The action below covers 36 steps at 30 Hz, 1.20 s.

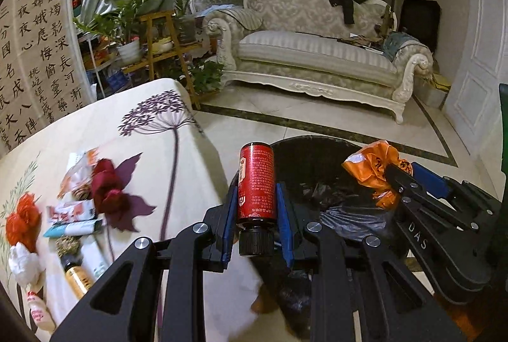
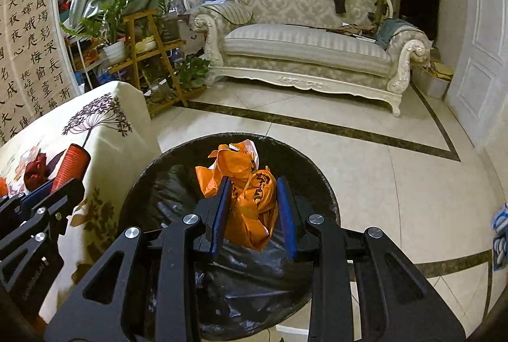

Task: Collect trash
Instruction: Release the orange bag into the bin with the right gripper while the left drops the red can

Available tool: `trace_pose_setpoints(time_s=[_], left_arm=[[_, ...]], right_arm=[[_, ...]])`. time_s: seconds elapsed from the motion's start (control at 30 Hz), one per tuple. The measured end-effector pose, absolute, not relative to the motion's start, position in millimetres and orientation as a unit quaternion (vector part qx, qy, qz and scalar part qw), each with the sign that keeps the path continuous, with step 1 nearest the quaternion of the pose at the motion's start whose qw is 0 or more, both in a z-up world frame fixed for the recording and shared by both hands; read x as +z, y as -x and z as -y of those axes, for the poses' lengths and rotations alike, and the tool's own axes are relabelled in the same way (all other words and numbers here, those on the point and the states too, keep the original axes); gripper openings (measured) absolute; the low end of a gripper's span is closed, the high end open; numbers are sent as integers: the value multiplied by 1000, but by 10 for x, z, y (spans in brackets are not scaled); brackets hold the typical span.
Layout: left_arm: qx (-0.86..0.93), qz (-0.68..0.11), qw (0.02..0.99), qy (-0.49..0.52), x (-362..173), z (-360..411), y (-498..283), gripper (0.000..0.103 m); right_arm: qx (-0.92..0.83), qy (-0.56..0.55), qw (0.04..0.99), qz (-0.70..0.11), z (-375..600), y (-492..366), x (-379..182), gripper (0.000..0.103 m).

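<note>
The left gripper (image 1: 256, 208) is pinching a red bottle (image 1: 256, 183) between its blue pads (image 1: 230, 215), black cap toward the camera and the base pointing away to twelve o'clock. The bottle is hanging at the table's edge, with the trash bin (image 1: 317, 148) lying at about two o'clock from it. In the left wrist view, the right gripper (image 1: 393, 180) is showing at three o'clock, clamping an orange plastic bag (image 1: 373, 170) above the bin.

The right gripper (image 2: 254, 208) is squeezing that orange plastic bag (image 2: 241, 180) between its pads (the crumpled plastic is bulging out ahead of the fingertips), and it is hovering right over the trash bin (image 2: 324, 183), whose black liner (image 2: 254, 272) is showing beneath it. At nine o'clock in this view the left gripper (image 2: 57, 186) is carrying the red bottle (image 2: 71, 165) above the table (image 2: 108, 119).

Out on the flowered tablecloth (image 1: 158, 157), at eight to nine o'clock from the left gripper, more litter is lying: wrappers (image 1: 73, 211), a small tube (image 1: 74, 227), a gold bottle (image 1: 77, 280) and a crumpled red piece (image 1: 108, 183). A white sofa (image 1: 317, 56) is standing at twelve o'clock beyond the tiled floor (image 1: 285, 113).
</note>
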<state>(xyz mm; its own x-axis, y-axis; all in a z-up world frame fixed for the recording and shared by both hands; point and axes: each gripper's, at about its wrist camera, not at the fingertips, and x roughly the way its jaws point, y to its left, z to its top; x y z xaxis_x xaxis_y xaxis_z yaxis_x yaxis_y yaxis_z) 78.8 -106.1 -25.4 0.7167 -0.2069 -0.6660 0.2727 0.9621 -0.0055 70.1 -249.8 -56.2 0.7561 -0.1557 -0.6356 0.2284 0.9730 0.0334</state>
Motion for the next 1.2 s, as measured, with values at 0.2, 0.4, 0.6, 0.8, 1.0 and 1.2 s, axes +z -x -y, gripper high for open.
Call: trace_pose_setpoints(time_s=[0.2, 0.4, 0.6, 0.8, 1.0, 1.2], left_arm=[[-135, -356, 923, -56, -255, 1206, -925, 25], [-137, -342, 927, -73, -225, 1308, -954, 32], [-130, -331, 932, -67, -183, 1274, -972, 58], [-121, -324, 937, -55, -102, 1157, -935, 66], [-116, -318, 940, -47, -1, 972, -822, 71], [-90, -318, 943, -33, 69, 603, -657, 72]], right_arm=[[-113, -60, 932, -340, 2560, -793, -630, 29], [-119, -70, 929, -344, 2644, -867, -646, 30], [-128, -78, 927, -343, 2686, -830, -633, 38], [-131, -75, 930, -336, 2664, -728, -543, 39], [-116, -70, 934, -331, 2536, -596, -441, 48], [-91, -76, 937, -327, 2362, -438, -347, 56]])
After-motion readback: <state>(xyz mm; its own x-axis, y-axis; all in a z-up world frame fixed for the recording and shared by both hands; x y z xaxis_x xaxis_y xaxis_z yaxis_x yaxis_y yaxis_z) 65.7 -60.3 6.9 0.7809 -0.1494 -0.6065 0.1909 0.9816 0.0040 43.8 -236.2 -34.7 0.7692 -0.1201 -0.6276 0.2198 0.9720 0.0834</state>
